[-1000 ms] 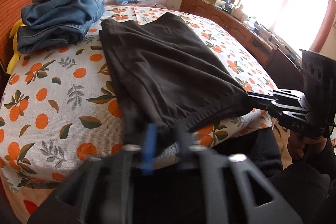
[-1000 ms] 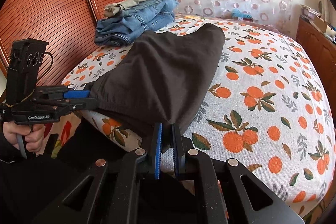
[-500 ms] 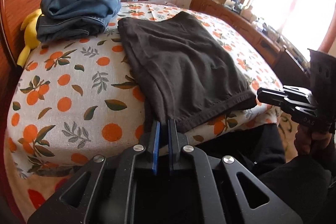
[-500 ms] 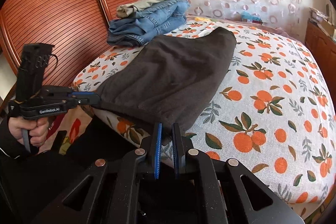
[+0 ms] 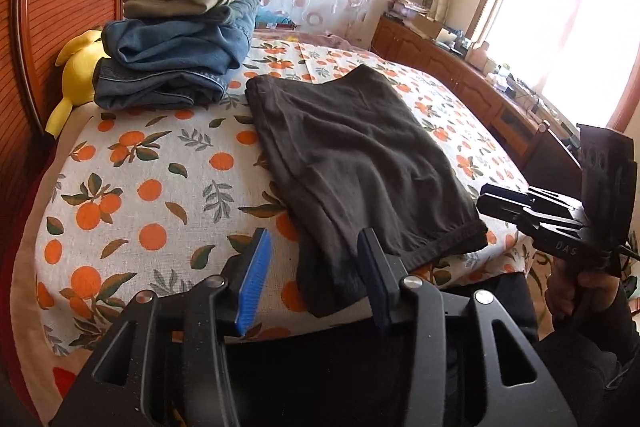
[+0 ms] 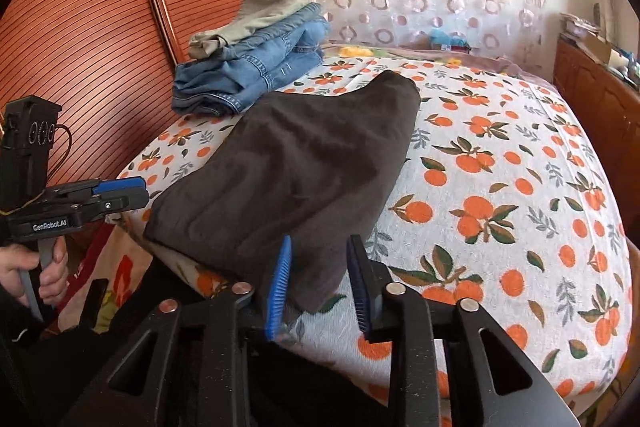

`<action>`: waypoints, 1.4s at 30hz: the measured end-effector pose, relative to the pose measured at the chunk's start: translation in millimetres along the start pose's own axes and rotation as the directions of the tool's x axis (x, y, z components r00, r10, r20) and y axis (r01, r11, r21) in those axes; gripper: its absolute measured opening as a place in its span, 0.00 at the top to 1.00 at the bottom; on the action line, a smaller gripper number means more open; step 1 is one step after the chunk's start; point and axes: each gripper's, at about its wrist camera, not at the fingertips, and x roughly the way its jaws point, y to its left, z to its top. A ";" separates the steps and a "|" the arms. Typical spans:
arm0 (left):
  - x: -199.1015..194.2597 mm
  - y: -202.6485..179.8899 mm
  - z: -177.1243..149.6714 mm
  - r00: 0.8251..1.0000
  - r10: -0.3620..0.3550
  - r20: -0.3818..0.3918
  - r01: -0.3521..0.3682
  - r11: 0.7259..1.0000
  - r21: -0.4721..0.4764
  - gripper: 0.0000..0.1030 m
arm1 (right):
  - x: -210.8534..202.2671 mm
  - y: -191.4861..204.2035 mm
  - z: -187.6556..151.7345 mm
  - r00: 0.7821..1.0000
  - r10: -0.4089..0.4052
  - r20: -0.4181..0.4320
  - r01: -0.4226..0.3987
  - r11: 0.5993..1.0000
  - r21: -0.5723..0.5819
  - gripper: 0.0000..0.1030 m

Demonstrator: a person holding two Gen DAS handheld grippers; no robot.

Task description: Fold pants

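Note:
Dark brown pants [image 5: 360, 155] [image 6: 304, 163] lie folded lengthwise on the orange-print bed sheet [image 5: 160, 187] [image 6: 500, 187], their near end draped over the bed's front edge. My left gripper [image 5: 314, 283] is at the near left corner, jaws opening, with the cloth loose between the pads. My right gripper [image 6: 319, 287] is at the near right corner, jaws also opening, and its pads are off the fabric. Each gripper shows in the other's view, the right gripper [image 5: 500, 203] and the left gripper [image 6: 132, 191], just outside the pants' hem.
A stack of folded jeans with khaki trousers on top [image 5: 172, 67] [image 6: 256, 67] sits at the bed's far left. A yellow plush toy [image 5: 78, 67] lies beside it against the wooden headboard [image 6: 80, 47]. A wooden cabinet [image 5: 460, 75] runs along the right under the window.
Both grippers went from shut on the pants' near corners to open, letting the cloth go. The left gripper drew back a little from the bed edge.

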 end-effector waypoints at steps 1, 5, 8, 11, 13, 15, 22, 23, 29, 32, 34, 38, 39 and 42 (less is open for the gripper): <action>2.4 -1.6 -1.0 1.000 0.005 -0.009 -0.005 1.000 0.004 0.55 | 2.5 0.6 -0.7 1.000 0.001 -0.006 -0.001 1.000 0.002 0.66; 12.5 -6.2 -7.4 0.999 0.001 -0.043 0.000 1.000 0.015 0.55 | 13.4 0.6 -4.9 0.999 0.002 -0.042 -0.001 1.000 0.013 0.63; 19.6 -5.8 -12.4 0.998 0.003 -0.068 -0.003 1.000 0.006 0.55 | 14.6 -0.8 -7.1 0.999 0.009 -0.053 -0.008 1.000 0.028 0.61; 20.1 -5.9 -14.7 0.997 0.000 -0.071 0.001 1.000 0.006 0.55 | 16.3 -1.6 -8.9 0.998 0.011 -0.067 -0.009 0.999 0.033 0.60; 19.8 -6.9 -15.6 0.997 -0.013 -0.076 0.014 1.000 0.007 0.55 | 17.9 -1.1 -10.5 0.997 0.019 -0.081 -0.017 0.999 0.036 0.60; 19.7 -8.7 -16.5 0.997 -0.024 -0.077 0.025 1.000 0.011 0.55 | 17.1 -0.3 -11.9 0.997 0.021 -0.079 -0.018 0.999 0.036 0.60; 20.3 -17.9 -19.5 0.997 -0.021 -0.073 0.025 0.998 0.057 0.55 | 16.2 3.6 -13.0 0.996 0.028 -0.085 -0.026 0.999 0.021 0.60; 20.4 -18.4 -19.5 0.997 -0.020 -0.073 0.025 0.998 0.062 0.55 | 16.4 4.3 -13.3 0.996 0.026 -0.086 -0.025 1.000 0.017 0.60; 20.3 -22.9 -22.9 0.997 -0.010 -0.076 0.017 0.995 0.101 0.70 | 15.6 5.5 -16.2 0.996 0.025 -0.083 -0.025 1.000 0.006 0.63; 20.5 -23.5 -23.6 0.996 -0.030 -0.082 0.038 0.995 0.098 0.80 | 15.3 3.7 -17.2 0.996 0.026 -0.081 -0.026 1.000 0.012 0.72; 21.3 -24.2 -23.3 0.996 -0.038 -0.085 0.047 0.994 0.098 0.82 | 15.3 1.5 -17.2 0.996 0.038 -0.077 -0.037 0.999 0.020 0.81; 17.7 -24.7 -21.2 0.994 -0.064 -0.087 0.072 0.994 0.083 0.86 | 10.0 1.8 -17.4 0.996 0.061 -0.065 -0.060 0.998 0.013 0.88; 14.8 -23.9 -20.0 0.993 -0.079 -0.086 0.085 0.994 0.071 0.86 | 7.0 2.4 -17.6 0.996 0.067 -0.060 -0.067 0.998 0.010 0.89; 4.8 -24.1 -14.7 0.992 -0.103 -0.070 0.108 0.992 0.061 0.86 | 1.3 -1.5 -17.3 0.994 0.092 -0.056 -0.091 0.996 0.024 0.89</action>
